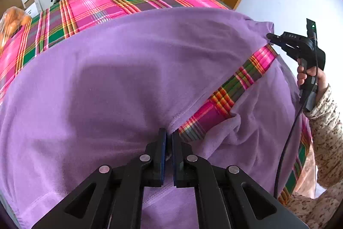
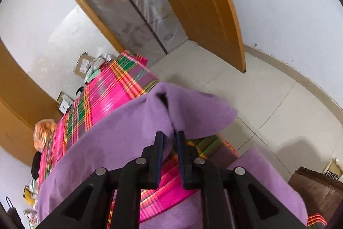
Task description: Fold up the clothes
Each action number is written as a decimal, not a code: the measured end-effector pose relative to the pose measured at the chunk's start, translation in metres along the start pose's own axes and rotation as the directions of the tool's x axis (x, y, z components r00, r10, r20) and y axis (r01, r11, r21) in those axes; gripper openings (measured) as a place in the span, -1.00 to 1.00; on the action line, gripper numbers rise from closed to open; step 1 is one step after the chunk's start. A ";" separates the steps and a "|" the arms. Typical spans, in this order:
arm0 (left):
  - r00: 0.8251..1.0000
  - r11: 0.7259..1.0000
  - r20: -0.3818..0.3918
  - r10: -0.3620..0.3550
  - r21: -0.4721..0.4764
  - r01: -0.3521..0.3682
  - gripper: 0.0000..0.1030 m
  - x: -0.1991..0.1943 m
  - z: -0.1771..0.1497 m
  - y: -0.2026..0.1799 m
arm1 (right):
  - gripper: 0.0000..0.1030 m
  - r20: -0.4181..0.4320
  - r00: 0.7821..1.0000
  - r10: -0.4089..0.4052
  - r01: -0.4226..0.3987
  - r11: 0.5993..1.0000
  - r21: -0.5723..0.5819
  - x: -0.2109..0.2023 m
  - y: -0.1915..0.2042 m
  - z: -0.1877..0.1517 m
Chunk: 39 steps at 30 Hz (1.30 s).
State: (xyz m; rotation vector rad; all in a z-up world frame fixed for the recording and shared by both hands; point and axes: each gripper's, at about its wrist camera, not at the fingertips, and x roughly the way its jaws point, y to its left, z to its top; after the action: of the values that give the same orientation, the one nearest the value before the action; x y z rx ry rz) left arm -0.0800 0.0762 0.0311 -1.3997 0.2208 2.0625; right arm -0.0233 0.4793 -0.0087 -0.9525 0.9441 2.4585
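Big pink plaid tablecloth (image 1: 120, 3) covers the table, and the purple fleece garment (image 1: 128, 70) is spread over most of it, with one part hanging off the table edge toward the floor. Looks like fleece trousers, since a strip of plaid shows between two purple panels, but I can't say for sure.

The step in hand seems to be laying a folded part down flat. To do it well I'd keep the pinned spot fixed as the pivot, let the far corner settle without bunching, and smooth the crease before letting go of anything else. Fleece is floppy and clingy, so a lazy drop probably leaves a lump.

Left hand-held gripper (image 1: 169, 132) is squeezed nearly shut, pinching the purple fabric right where the two panels meet, at the near end of that plaid strip.

Right hand-held gripper (image 2: 169, 134) sits at the garment's far corner by the table edge. Its jaws stand narrowly apart, and the purple corner bunches right at the tips; I can't tell if the pads press on it.
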 end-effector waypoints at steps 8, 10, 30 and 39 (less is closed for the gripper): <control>0.999 0.999 0.028 -0.016 -0.027 0.016 -0.92 -0.011 0.009 0.001 | -0.38 0.019 0.999 0.034 -0.035 0.999 0.019 0.000 0.000 0.016; 0.998 0.999 0.045 -0.032 -0.040 0.033 -0.89 -0.016 0.013 0.001 | -0.31 0.003 0.999 0.036 -0.036 0.999 0.012 0.005 0.001 0.022; 0.999 0.995 0.013 -0.035 -0.092 0.036 -0.88 -0.007 0.012 0.009 | -0.86 0.110 0.971 -0.211 0.226 0.964 -0.143 0.008 0.022 0.050; 0.999 0.993 0.008 -0.046 -0.111 0.046 -0.88 -0.007 0.011 0.014 | -0.83 0.039 0.972 -0.232 0.231 0.973 0.022 0.007 -0.025 0.042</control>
State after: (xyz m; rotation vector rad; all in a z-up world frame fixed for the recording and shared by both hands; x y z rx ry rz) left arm -0.0944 0.0676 0.0392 -1.4516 0.0711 2.0680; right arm -0.0348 0.5268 -0.0021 -0.9444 0.7907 2.2620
